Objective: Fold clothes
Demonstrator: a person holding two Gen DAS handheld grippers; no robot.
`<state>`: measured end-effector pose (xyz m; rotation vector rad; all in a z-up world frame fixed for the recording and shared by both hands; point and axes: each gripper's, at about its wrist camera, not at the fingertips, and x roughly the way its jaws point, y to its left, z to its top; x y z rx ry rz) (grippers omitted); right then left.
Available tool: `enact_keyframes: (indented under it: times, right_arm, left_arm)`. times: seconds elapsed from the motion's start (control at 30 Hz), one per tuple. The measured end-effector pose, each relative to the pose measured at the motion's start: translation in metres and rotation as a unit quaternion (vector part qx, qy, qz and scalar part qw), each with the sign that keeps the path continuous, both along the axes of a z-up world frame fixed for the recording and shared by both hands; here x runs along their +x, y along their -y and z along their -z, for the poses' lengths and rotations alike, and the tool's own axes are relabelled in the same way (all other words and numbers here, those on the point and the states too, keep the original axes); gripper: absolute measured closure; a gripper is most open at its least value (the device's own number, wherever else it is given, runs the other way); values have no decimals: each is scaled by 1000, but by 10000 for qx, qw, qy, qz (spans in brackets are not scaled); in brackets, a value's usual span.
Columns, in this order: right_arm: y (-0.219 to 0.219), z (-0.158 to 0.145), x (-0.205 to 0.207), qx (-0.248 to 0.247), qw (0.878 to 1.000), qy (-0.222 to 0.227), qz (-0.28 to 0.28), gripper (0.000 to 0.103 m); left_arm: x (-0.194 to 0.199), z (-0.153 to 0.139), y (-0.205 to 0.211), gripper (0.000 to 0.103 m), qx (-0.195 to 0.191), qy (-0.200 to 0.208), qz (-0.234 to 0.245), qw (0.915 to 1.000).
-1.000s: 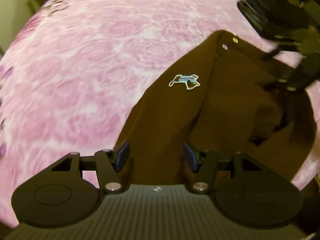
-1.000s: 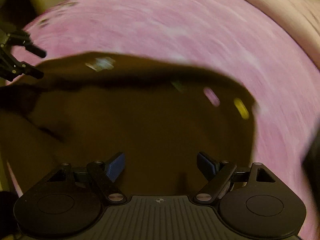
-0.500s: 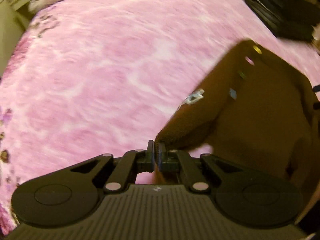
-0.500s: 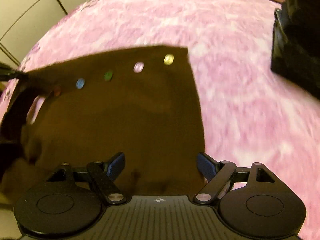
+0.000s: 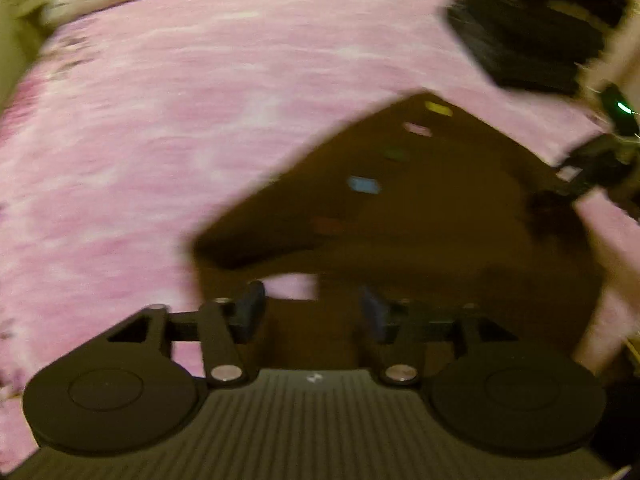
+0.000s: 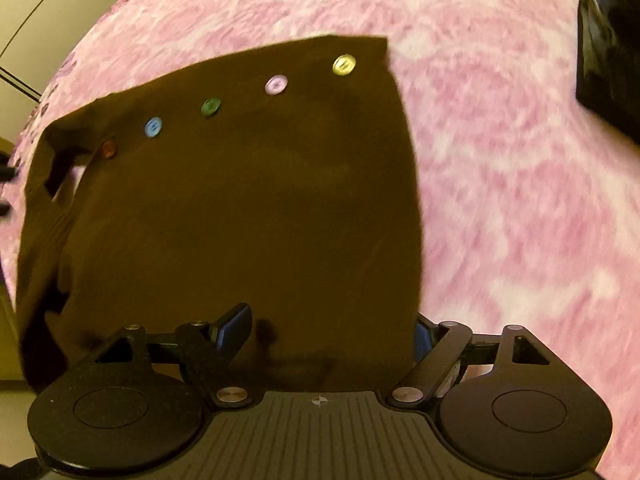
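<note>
Left claw (image 5: 310,308), seen at the bottom of its own view, stands released: blue pads (image 5: 252,306) spread apart, nothing held between them. Brown cloth lies in the gap and beyond; whether the pads touch it cannot be told through the blur. The brown garment (image 5: 440,232) fills the centre and right of this frame, spread on a pink flowered bedspread (image 5: 160,120). A row of coloured buttons (image 5: 363,184) runs from the garment's upper corner down toward the middle of the frame. A dark stack of items (image 5: 532,36) sits in the upper right corner. The other gripper shows dimly at the right edge, near the garment's right side.

Right claw (image 6: 334,330), at the bottom of its view, is likewise released, fingers wide apart, holding nothing. The garment (image 6: 240,220) occupies the centre and left of this frame, its lower edge reaching in between the fingers. Five buttons (image 6: 276,84) line its upper edge: red, blue, green, pink, yellow from left to right. Bedspread (image 6: 520,140) covers the right half. A dark object (image 6: 608,52) sits at the upper right edge. A pale panelled surface (image 6: 48,20) shows at upper left.
</note>
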<state>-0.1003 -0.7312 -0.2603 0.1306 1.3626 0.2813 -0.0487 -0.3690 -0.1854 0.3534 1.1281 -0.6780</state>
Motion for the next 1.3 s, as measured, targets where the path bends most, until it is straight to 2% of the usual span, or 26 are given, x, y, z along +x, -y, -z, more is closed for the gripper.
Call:
enact_keyframes:
  times: [0.03, 0.07, 0.1, 0.13, 0.17, 0.2, 0.23, 0.33, 0.43, 0.5, 0.6, 0.7, 0.77, 0.8, 0.83, 0.87, 0.9, 0.93, 0.97, 1.1, 1.13, 1.17, 1.2, 1.27, 1.3]
  right_arm:
    - [-3, 0, -8, -31, 10000, -3, 11, 30]
    - [-7, 0, -17, -75, 10000, -1, 22, 46]
    - [-9, 0, -23, -98, 9999, -39, 55, 84]
    - [-9, -3, -29, -113, 9998, -57, 125, 96]
    - [-9, -7, -32, -141, 9997, -12, 198, 96]
    - [-9, -12, -36, -195, 9995, 77, 253, 96]
    - [-10, -19, -40, -251, 9990, 194, 313, 97]
    - [-12, -41, -50, -341, 9967, 447, 581, 97]
    - [-21, -57, -61, -361, 9945, 608, 772, 97]
    - [-30, -59, -67, -386, 9938, 627, 829, 97]
    - [-39, -55, -76, -518, 9930, 540, 910, 97]
    - [-43, -51, -83, -710, 9922, 463, 916, 96]
    - [-40, -51, -89, -723, 9918, 446, 957, 96]
    - [-39, -51, -91, -709, 9916, 448, 987, 96]
    - [-38, -52, -93, -711, 9913, 467, 1003, 91]
    - [-39, -53, -94, -721, 9910, 495, 1014, 77]
    - [-39, -56, -95, -759, 9903, 559, 1025, 39]
    - [-39, -58, -96, -812, 9892, 641, 1036, 24]
    - [-40, -60, -96, -820, 9891, 682, 1013, 24]
    - [-39, -61, -98, -746, 9899, 716, 966, 24]
    - [-38, -61, -98, -737, 9900, 733, 957, 24]
    - [-38, -60, -98, -728, 9901, 747, 943, 24]
    - [-38, -59, -98, -719, 9902, 762, 929, 24]
    - [-34, -57, -95, -600, 9909, 754, 944, 24]
    - [-33, -56, -92, -495, 9916, 725, 955, 24]
  left_arm:
    - [-8, 8, 14, 45, -27, -86, 238, 9997]
    - [-16, 20, 29, 41, 53, -185, 499, 9986]
    - [-23, 31, 41, 41, 176, -246, 759, 9967]
    - [-32, 43, 50, 41, 353, -234, 1037, 9937]
    - [-40, 53, 54, 53, 598, -191, 1276, 9898]
    - [-47, 63, 57, 86, 821, -156, 1484, 9854]
    - [-52, 64, 52, 94, 914, -158, 1520, 9840]
    - [-59, 42, 9, 95, 766, -30, 1160, 9903]
    - [-63, 10, -45, 96, 775, 149, 585, 9952]
    - [-66, -7, -83, 96, 591, 38, 90, 9982]
    - [-78, -8, -121, 94, 531, -318, -429, 9972]
    - [-94, -3, -131, 92, 749, -363, -515, 9952]
    - [-105, -7, -128, 92, 816, -197, -405, 9957]
    - [-108, -11, -122, 88, 781, -58, -338, 9964]
    - [-109, -17, -115, 84, 718, 92, -264, 9970]
    - [-110, -23, -110, 75, 637, 249, -179, 9975]
    - [-110, -28, -105, 64, 552, 390, -99, 9977]
    - [-105, -30, -98, 59, 453, 453, -46, 9979]
    - [-101, -31, -92, 54, 359, 502, 5, 9981]
    - [-84, -8, -74, 54, 258, 219, 183, 9993]
    - [-83, 0, -68, 54, 348, 97, 310, 9989]
    - [-81, 11, -64, 57, 559, 29, 409, 9976]
    - [-80, 19, -62, 66, 758, -3, 455, 9961]
    - [-80, 29, -65, 70, 953, -167, 486, 9941]
    - [-80, 32, -67, 82, 1042, -248, 508, 9929]
